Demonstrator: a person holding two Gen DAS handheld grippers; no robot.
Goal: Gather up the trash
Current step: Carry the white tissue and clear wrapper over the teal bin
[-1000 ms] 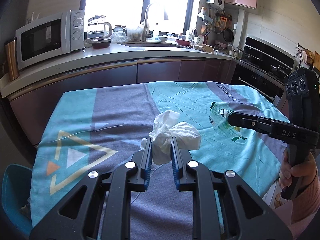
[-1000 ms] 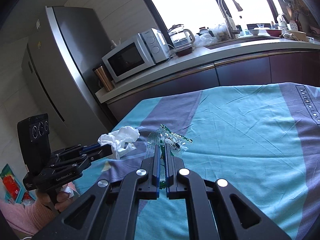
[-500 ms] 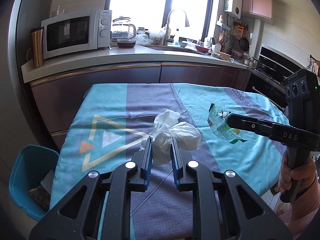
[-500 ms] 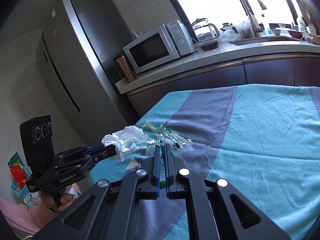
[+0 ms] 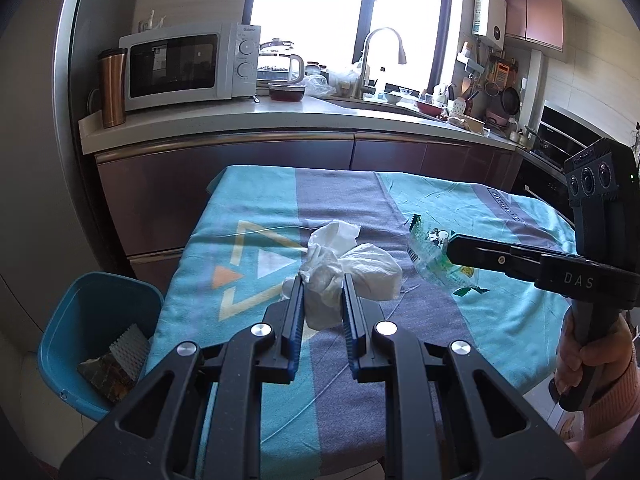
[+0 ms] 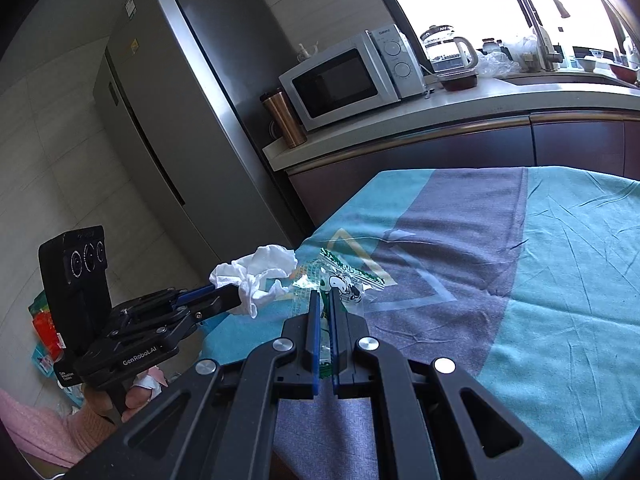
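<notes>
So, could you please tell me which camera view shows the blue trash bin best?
The left wrist view. The blue trash bin stands on the floor beside the table's left edge, its rim, wall and some trash inside visible. The right wrist view does not show it at all.

Before me, items noted:
- Table cloth (image 5: pixel 500 320), teal with a grey band and a triangle motif.
- Counter (image 5: pixel 280 120) behind it, dark cabinet fronts below.
- On my counter view: white microwave (image 5: pixel 188 66), copper tumbler (image 5: pixel 112 82) just to its left, glass kettle (image 5: pixel 280 66) to its right, dark red-lidded container (image 5: pixel 287 92), curved tap (image 5: pixel 380 56).
- Grey fridge (image 6: pixel 180 100) at the counter's end.
</notes>
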